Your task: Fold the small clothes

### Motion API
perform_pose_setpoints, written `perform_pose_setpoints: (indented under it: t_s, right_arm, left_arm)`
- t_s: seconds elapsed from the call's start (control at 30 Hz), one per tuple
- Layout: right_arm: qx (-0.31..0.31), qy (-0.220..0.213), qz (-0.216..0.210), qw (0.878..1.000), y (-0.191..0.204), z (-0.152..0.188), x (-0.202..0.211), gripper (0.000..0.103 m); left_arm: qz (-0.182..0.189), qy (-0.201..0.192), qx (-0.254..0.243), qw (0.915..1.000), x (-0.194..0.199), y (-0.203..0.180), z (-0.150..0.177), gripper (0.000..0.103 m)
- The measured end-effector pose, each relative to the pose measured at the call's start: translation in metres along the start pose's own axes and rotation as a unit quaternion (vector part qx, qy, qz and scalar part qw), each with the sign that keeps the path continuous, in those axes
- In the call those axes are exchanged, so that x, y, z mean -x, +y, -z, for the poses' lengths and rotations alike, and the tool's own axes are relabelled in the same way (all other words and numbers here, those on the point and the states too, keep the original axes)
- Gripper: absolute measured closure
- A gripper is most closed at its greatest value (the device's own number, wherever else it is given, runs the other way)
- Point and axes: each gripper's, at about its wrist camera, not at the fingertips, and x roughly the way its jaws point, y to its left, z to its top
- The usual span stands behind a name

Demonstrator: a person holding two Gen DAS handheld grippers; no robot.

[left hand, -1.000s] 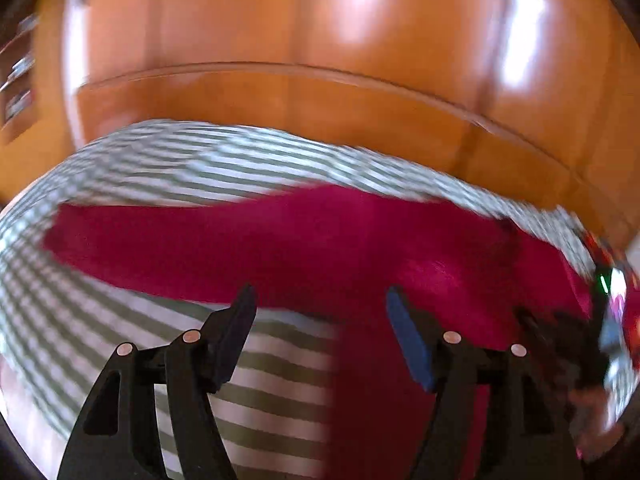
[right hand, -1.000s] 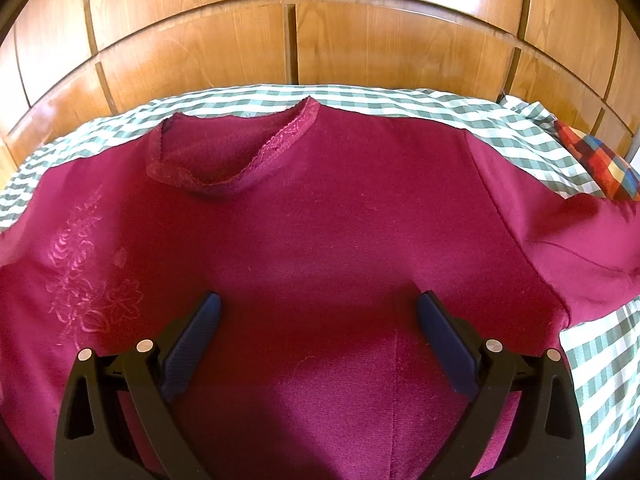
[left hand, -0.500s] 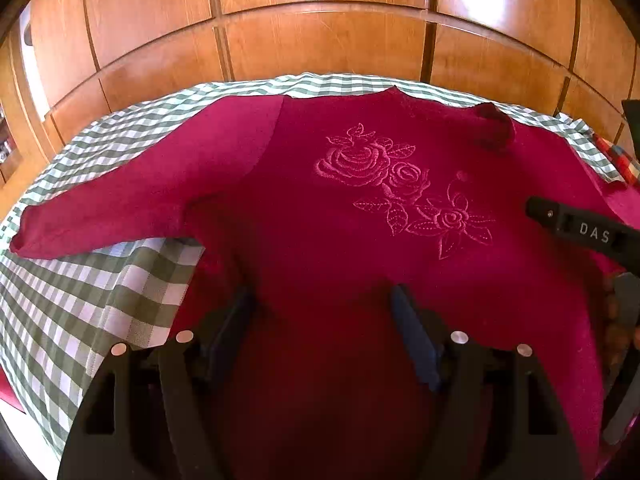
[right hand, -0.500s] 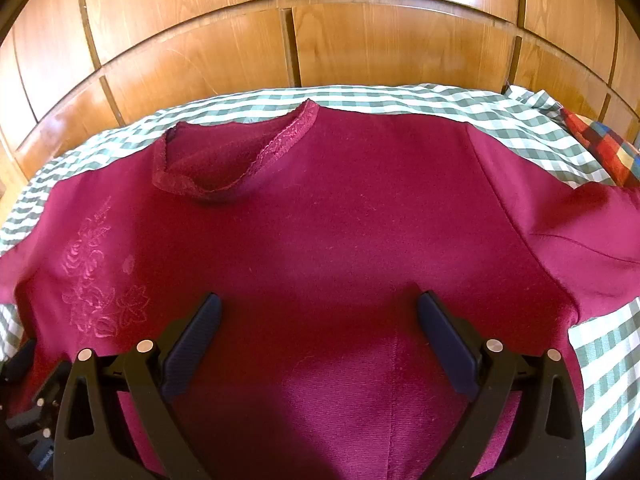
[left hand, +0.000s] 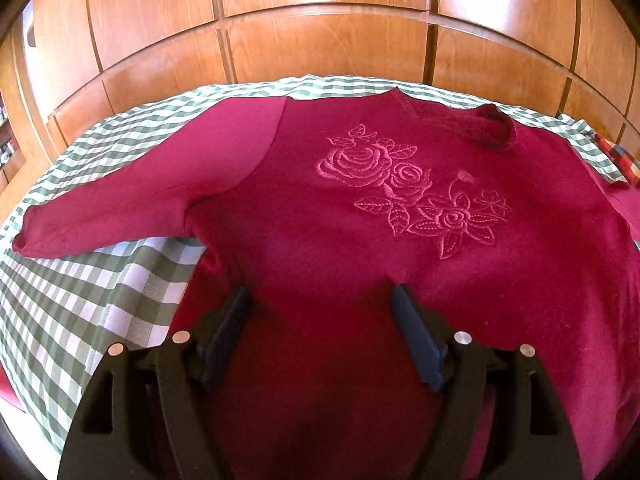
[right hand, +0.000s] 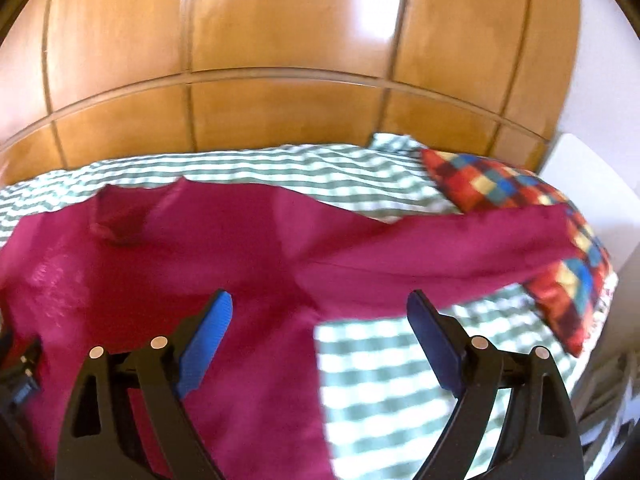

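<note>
A crimson long-sleeved top (left hand: pixel 360 216) lies face up and spread flat on a green-checked cloth (left hand: pixel 80 288). It has embroidered roses (left hand: pixel 412 192) on the chest and its collar (left hand: pixel 492 128) at the far side. My left gripper (left hand: pixel 320 308) is open over the lower body of the top, empty. My right gripper (right hand: pixel 320 308) is open and empty above the top's right armpit. The top (right hand: pixel 160 264) shows there with its right sleeve (right hand: pixel 440 248) stretched out to the right. That view is blurred.
A wooden panelled wall (left hand: pixel 320 20) stands behind the bed. A multicoloured checked cushion (right hand: pixel 520 208) lies at the right, under the sleeve's end. The left sleeve (left hand: pixel 120 208) stretches out to the left on the checked cloth (right hand: pixel 400 360).
The left gripper swung right from the left sleeve to settle over the body of the top. The right gripper has swung right towards the right sleeve and cushion.
</note>
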Motion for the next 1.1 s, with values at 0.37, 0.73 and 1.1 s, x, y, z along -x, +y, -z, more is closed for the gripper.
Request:
perform_pose_setpoints:
  t_s: [0.37,0.73,1.1]
  right_arm:
    - [-0.043,0.02,0.041,0.998,-0.065,0.024,-0.006,0.015]
    - [-0.229,0.026,0.045,0.972,-0.228,0.008,-0.03,0.05]
    - [-0.366,0.076,0.037,0.927,-0.319,-0.015,-0.108,0.058]
  left_arm:
    - [-0.013,0.001,-0.001,0.9999,-0.002,-0.002,-0.001,0.026]
    - [-0.013,0.002,0.001,0.9999,-0.002,-0.002,-0.001,0.025]
    - [-0.01,0.001,0.004,0.9999,-0.002,-0.002,-0.002,0.024]
